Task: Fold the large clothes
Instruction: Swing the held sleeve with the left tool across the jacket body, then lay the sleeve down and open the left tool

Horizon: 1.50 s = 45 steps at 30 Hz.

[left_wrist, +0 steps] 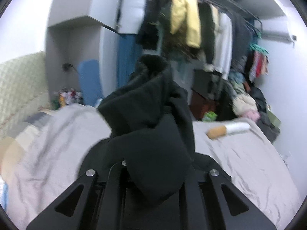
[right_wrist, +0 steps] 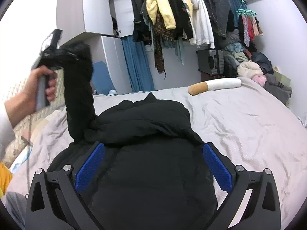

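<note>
Black jacket (right_wrist: 145, 153) covers the bed (right_wrist: 249, 134) at center; left gripper (right_wrist: 57, 53) pinches its sleeve (right_wrist: 80, 95) at upper left, right gripper (right_wrist: 153, 168) gapes wide.

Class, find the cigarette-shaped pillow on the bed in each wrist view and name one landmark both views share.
Left wrist: cigarette-shaped pillow lies right of centre, beyond the lifted black sleeve.
Right wrist: upper centre-right, behind the black jacket.
Shared landmark: yellow fleece.

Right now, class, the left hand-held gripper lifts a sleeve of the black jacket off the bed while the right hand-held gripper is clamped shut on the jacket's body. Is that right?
Not quite. The left hand-held gripper does lift the black jacket's sleeve off the bed, but the right wrist view shows the right hand-held gripper open, its blue pads spread wide over the jacket's body.
</note>
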Each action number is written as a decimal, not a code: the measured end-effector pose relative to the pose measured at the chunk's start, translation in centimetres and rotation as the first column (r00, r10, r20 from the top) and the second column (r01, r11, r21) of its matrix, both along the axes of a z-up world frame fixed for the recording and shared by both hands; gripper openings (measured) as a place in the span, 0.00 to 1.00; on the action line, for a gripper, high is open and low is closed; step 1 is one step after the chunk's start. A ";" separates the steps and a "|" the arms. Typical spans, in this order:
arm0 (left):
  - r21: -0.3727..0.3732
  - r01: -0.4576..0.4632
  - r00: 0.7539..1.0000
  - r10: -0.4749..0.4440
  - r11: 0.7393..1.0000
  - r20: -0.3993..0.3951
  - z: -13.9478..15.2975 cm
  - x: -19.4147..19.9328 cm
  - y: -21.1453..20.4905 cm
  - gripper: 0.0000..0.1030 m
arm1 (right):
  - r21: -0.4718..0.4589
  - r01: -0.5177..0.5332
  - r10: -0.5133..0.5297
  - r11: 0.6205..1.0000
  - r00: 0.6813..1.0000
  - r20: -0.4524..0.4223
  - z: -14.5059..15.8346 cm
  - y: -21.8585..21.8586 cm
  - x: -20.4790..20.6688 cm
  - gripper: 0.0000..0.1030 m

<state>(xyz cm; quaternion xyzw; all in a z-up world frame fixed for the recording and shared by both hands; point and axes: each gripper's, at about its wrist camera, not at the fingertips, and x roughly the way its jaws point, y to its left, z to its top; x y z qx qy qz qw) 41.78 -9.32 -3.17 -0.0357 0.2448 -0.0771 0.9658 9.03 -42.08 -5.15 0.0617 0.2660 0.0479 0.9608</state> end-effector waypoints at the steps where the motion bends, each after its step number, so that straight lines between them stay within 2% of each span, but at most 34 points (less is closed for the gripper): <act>1: 0.005 0.016 1.000 -0.016 1.000 -0.011 -0.9 0.2 -1.4 0.13 | 0.007 0.005 -0.005 1.000 1.000 -0.004 -0.1 -0.4 0.1 1.00; 5: 0.014 0.085 0.994 -0.084 0.996 -0.072 -5.6 0.7 -7.3 0.13 | 0.047 0.022 -0.021 0.999 1.000 -0.012 -0.4 -1.8 0.3 1.00; 9: 0.018 0.131 0.982 -0.127 0.991 -0.139 -10.4 1.2 -11.4 0.12 | 0.055 0.053 -0.052 0.997 0.999 -0.015 -1.2 -3.4 0.4 1.00; 13: 0.075 0.169 0.959 -0.147 0.983 -0.243 -16.9 1.9 -14.8 0.12 | 0.050 0.047 -0.045 0.998 0.998 -0.053 -2.4 -4.0 1.1 1.00; 16: 0.118 0.192 0.947 -0.153 0.974 -0.283 -19.8 1.8 -16.4 0.12 | 0.064 0.055 -0.052 0.996 0.998 -0.043 -2.5 -4.7 1.2 1.00; 18: 0.137 0.194 0.946 -0.148 0.971 -0.287 -20.5 1.8 -16.9 0.12 | 0.065 0.062 -0.060 0.996 0.997 -0.042 -2.7 -5.1 1.3 1.00; 23: 0.174 0.209 0.945 -0.153 0.962 -0.289 -20.0 0.9 -17.1 0.13 | 0.082 0.072 -0.067 0.994 0.995 -0.070 -3.5 -5.5 1.9 1.00; 26: 0.235 0.231 0.943 -0.157 0.944 -0.295 -19.4 0.1 -17.0 0.19 | 0.078 0.070 -0.065 0.995 0.996 -0.060 -3.4 -5.2 1.9 1.00; 28: 0.231 0.243 0.938 -0.166 0.942 -0.305 -18.8 -0.6 -16.0 0.33 | 0.060 0.059 -0.056 0.996 0.997 -0.049 -3.1 -4.6 1.9 1.00; 30: 0.221 0.247 0.937 -0.174 0.943 -0.304 -18.2 -1.3 -15.2 0.61 | 0.037 0.047 -0.046 0.998 0.998 -0.039 -3.0 -4.0 1.9 1.00; 32: 0.208 0.243 0.942 -0.180 0.947 -0.283 -17.3 -2.6 -13.8 0.72 | 0.027 0.039 -0.038 0.999 0.999 -0.034 -3.0 -3.6 2.0 1.00; 35: 0.174 0.261 0.937 -0.205 0.950 -0.284 -16.1 -4.0 -11.7 0.73 | 0.016 0.007 -0.006 1.000 1.000 -0.030 -2.7 -2.3 2.5 1.00; 38: 0.157 0.229 0.956 -0.191 0.961 -0.224 -13.7 -5.6 -7.8 0.73 | 0.012 -0.043 0.043 0.999 0.999 -0.013 -1.9 -0.5 3.5 1.00; 42: 0.126 0.125 0.980 -0.102 0.984 -0.170 -11.2 -6.0 -1.9 0.73 | -0.044 -0.127 0.128 0.991 0.991 0.027 0.4 2.7 7.3 1.00; 45: 0.091 0.034 0.986 -0.019 0.995 -0.164 -10.2 -4.8 3.1 0.73 | -0.006 -0.157 0.157 0.988 0.987 0.021 1.2 4.0 11.3 0.99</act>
